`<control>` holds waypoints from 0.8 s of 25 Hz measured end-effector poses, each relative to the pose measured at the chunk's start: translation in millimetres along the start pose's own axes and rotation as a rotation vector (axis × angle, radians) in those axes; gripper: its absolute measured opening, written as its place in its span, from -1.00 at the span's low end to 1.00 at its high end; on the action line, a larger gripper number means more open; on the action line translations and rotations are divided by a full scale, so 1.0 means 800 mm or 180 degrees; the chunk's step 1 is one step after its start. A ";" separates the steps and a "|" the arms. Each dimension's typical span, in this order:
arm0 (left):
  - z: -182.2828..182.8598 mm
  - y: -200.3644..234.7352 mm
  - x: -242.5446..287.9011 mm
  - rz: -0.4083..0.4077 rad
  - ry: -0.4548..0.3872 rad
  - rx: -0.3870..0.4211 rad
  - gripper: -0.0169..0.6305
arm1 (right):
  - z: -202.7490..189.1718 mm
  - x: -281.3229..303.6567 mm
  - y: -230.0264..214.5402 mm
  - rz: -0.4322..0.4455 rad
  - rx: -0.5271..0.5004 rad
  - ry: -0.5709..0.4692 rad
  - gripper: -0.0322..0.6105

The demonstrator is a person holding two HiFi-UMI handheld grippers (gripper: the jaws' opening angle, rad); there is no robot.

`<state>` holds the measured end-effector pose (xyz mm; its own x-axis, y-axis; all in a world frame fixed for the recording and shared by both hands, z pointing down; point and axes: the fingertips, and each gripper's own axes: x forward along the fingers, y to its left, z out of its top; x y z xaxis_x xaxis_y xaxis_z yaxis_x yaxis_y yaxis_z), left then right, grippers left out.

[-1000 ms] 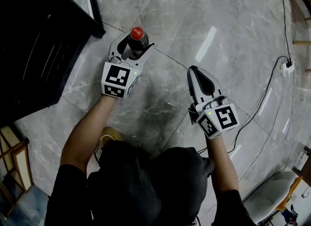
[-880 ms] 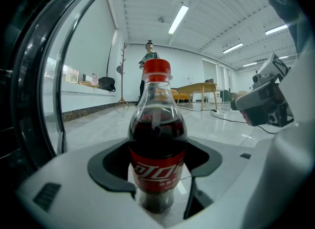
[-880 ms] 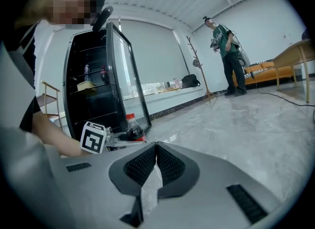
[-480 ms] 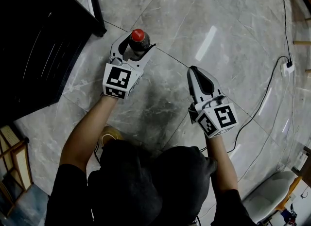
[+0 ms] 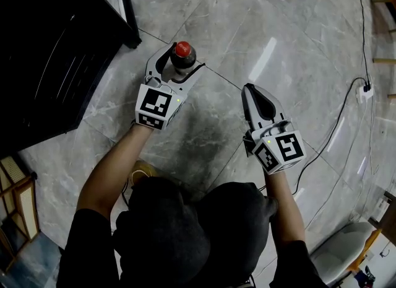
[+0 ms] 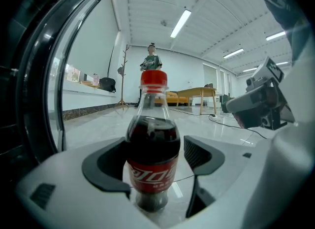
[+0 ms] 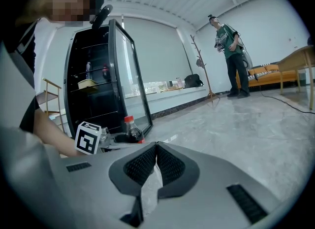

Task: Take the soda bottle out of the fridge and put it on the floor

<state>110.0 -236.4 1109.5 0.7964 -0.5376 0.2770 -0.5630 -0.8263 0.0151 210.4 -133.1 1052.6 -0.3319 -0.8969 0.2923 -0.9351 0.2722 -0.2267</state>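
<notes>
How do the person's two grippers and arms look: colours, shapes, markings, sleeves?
Both the left gripper and the right gripper are white, with dark ribbed pads. Each carries a cube of black square markers. The sleeves are short and black.

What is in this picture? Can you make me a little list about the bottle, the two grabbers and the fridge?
Soda bottle: upright on the floor, red cap on.
Left gripper: jaws have just been opening, bottle between them, no longer squeezed.
Right gripper: shut, holding nothing.
Fridge: black, near the bottle, glass door open.
</notes>
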 end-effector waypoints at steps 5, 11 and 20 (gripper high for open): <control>0.018 -0.004 -0.016 -0.0020 0.0063 0.0068 0.15 | 0.030 -0.004 -0.010 -0.0047 -0.0056 -0.0028 -0.82; 0.046 -0.003 -0.043 0.0009 0.0123 0.0024 0.15 | 0.080 -0.010 -0.014 -0.0067 -0.0088 -0.0143 -0.82; 0.112 -0.001 -0.071 -0.0009 0.0110 0.0018 0.15 | 0.141 -0.014 -0.010 -0.0155 -0.0037 -0.0184 -0.82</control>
<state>84.9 -220.4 1007.6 0.7898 -0.5293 0.3101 -0.5595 -0.8287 0.0106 235.8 -164.7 946.3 -0.2786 -0.9277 0.2485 -0.9515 0.2314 -0.2026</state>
